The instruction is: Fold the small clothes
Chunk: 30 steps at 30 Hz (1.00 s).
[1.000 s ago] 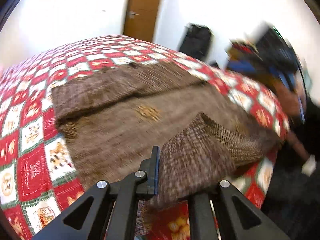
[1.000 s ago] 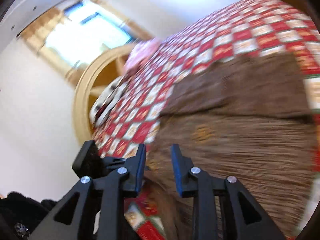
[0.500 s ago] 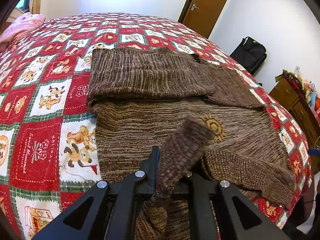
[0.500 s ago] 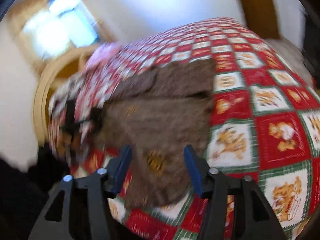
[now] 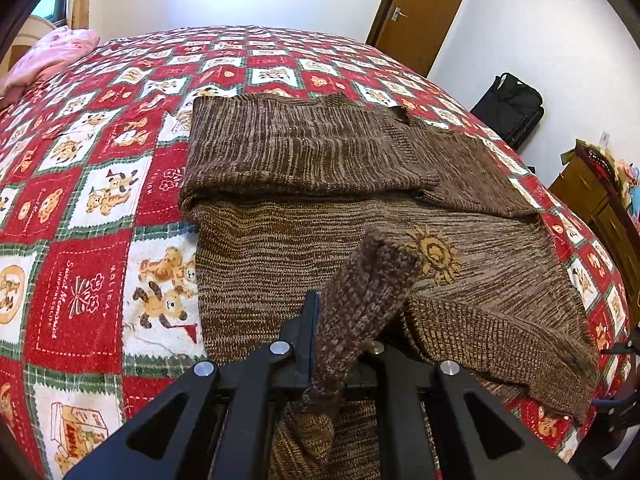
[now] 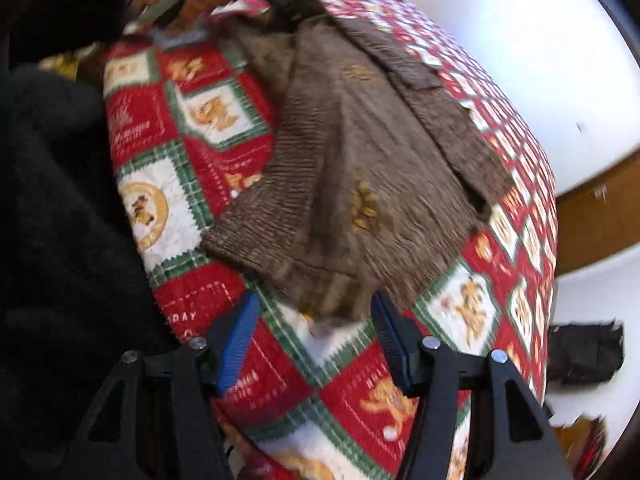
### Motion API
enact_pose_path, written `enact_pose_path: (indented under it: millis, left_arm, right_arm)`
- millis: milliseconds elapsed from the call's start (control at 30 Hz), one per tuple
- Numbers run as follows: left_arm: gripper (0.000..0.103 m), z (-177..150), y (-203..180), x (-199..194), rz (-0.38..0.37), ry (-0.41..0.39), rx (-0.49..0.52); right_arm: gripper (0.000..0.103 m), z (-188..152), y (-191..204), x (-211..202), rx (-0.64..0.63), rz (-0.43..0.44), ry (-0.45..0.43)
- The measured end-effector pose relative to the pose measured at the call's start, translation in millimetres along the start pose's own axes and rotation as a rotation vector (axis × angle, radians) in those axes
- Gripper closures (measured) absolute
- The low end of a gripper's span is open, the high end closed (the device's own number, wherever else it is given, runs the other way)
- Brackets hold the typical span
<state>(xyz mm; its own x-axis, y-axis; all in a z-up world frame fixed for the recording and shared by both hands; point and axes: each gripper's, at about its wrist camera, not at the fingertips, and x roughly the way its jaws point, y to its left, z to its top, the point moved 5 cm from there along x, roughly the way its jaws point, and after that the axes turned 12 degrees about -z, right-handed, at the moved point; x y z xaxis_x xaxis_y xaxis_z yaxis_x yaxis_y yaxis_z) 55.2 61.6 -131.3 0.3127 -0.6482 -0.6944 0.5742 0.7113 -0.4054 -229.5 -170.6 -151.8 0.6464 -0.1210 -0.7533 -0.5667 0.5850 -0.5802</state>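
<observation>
The brown sweater (image 5: 328, 184) lies on the bed's red patchwork quilt (image 5: 84, 264). The left tongs (image 5: 340, 328) pinch its sleeve. The right tongs (image 6: 316, 336) stand wide above the hem, holding nothing.

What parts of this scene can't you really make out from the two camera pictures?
- Left wrist view: the sweater's near hem is hidden behind the left gripper, which is shut on a fold of it.
- Right wrist view: motion blur smears the sweater's gold motif and the quilt's lettering.
- Right wrist view: the dark mass at left is unidentifiable.
</observation>
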Motion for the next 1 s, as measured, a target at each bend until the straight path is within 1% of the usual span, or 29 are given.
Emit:
enact_pose_path:
  millis: [67, 133, 167, 200, 233, 267, 333, 367, 433, 467, 500, 533, 567, 633, 733, 767, 800, 833, 933, 1000]
  left_arm:
    - [0.096, -0.4, -0.6, -0.1, 0.001, 0.002, 0.002]
    - [0.096, -0.2, -1.0, 0.4, 0.004, 0.004, 0.008]
    - [0.096, 0.0, -0.8, 0.5, 0.004, 0.004, 0.011]
    - [0.096, 0.0, -0.5, 0.4, 0.002, 0.003, 0.011]
    - [0.096, -0.1, -0.2, 0.2, -0.002, 0.002, 0.009]
    - [0.096, -0.3, -0.7, -0.4, -0.009, -0.001, 0.011]
    - [0.096, -0.6, -2.1, -3.5, -0.012, -0.013, 0.025]
    - [0.096, -0.6, -3.0, -6.1, -0.012, -0.022, 0.033]
    - [0.096, 0.2, -4.4, -11.0, -0.026, -0.038, 0.033]
    - [0.096, 1.0, -5.3, -14.5, -0.034, -0.049, 0.033]
    - [0.096, 1.8, -6.0, -16.7, -0.035, -0.056, 0.033]
    - [0.096, 2.9, -6.7, -19.2, -0.040, -0.063, 0.033]
    - [0.096, 4.1, -7.6, -21.4, -0.050, -0.069, 0.033]
    - [0.096, 6.2, -8.3, -22.9, -0.046, -0.072, 0.038]
    - [0.096, 8.2, -8.4, -20.5, -0.037, -0.068, 0.049]
    - [0.096, 8.4, -7.2, -18.2, -0.029, -0.063, 0.044]
    - [0.096, 7.9, -5.9, -16.2, -0.028, -0.058, 0.036]
    - [0.096, 7.7, -3.6, -13.5, -0.025, -0.052, 0.024]
    - [0.096, 7.0, 1.5, -10.3, -0.029, -0.048, 0.001]
    - [0.096, 5.6, 2.8, -11.3, -0.040, -0.051, -0.003]
  right_arm:
    - [0.043, 11.6, 3.4, -2.5, -0.019, -0.030, -0.059]
    - [0.048, 19.0, 3.0, 2.2, -0.006, -0.017, -0.082]
    - [0.059, 20.7, 3.5, 5.1, -0.003, 0.003, -0.092]
    - [0.084, 22.5, 3.6, 8.8, 0.001, 0.019, -0.086]
    - [0.099, 21.9, 3.3, 15.8, 0.008, 0.039, -0.050]
    - [0.096, 19.9, 3.2, 21.4, 0.023, 0.071, -0.018]
    - [0.096, 19.4, -2.3, 22.4, 0.063, 0.100, -0.014]
    - [0.096, 20.3, -9.5, 22.0, 0.110, 0.127, -0.012]
    - [0.096, 24.9, -36.8, 14.8, 0.266, 0.172, -0.043]
    - [0.096, 26.4, -55.5, 9.6, 0.368, 0.201, -0.069]
    - [0.096, 27.4, -71.1, 5.5, 0.451, 0.210, -0.090]
    - [0.096, 26.6, -89.5, 2.0, 0.542, 0.217, -0.113]
    - [0.096, 26.1, -101.5, -0.5, 0.609, 0.216, -0.124]
    - [0.096, 24.1, -126.1, -3.6, 0.730, 0.195, -0.144]
    - [0.096, 23.3, -137.8, 4.0, 0.813, 0.127, -0.104]
    - [0.096, 19.1, -144.3, 14.4, 0.870, 0.113, -0.069]
    - [0.096, 22.5, -149.7, 26.9, 0.912, 0.113, -0.043]
    - [0.096, 18.4, -155.4, 39.0, 0.975, 0.118, -0.018]
    - [0.096, -3.9, -166.7, 71.1, 1.160, 0.133, 0.054]
    - [0.096, -14.5, -167.9, 78.2, 1.237, 0.162, 0.065]
